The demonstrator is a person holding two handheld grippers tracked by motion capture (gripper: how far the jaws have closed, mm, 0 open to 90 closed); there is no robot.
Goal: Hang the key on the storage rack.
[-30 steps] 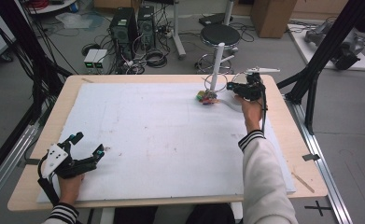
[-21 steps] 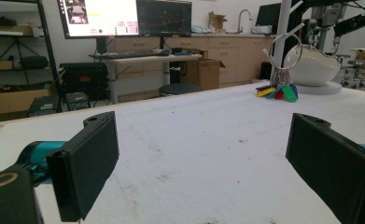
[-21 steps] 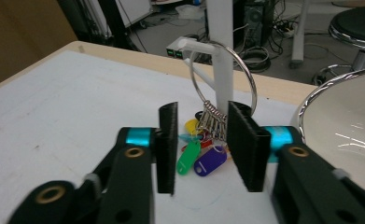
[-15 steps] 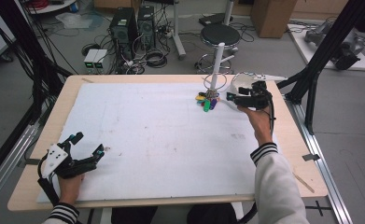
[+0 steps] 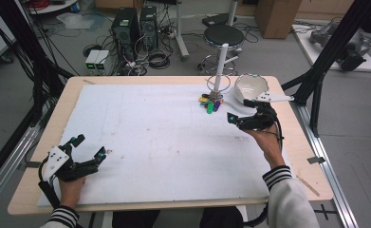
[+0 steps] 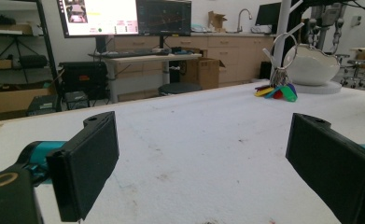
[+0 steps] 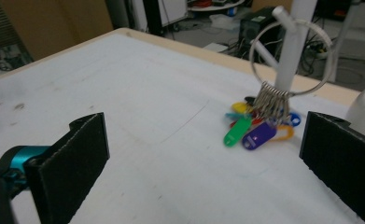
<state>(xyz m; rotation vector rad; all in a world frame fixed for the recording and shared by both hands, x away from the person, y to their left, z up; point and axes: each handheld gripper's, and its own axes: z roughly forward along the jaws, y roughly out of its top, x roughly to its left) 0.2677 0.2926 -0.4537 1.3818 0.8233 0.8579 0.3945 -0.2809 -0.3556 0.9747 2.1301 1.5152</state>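
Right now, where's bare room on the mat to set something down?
The white mat is bare between the left gripper and the right gripper. It is crowded at the far right: key ring with coloured tags on the white post, beside the white bowl.

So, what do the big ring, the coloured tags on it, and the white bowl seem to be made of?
The big ring looks like thin bare metal wire: grey, slim, with a slight shine. The coloured tags look like glossy plastic: bright, even green, purple, yellow and blue, with smooth rounded edges. The white bowl looks like glazed ceramic, smooth and shiny white, though hard plastic cannot be ruled out.
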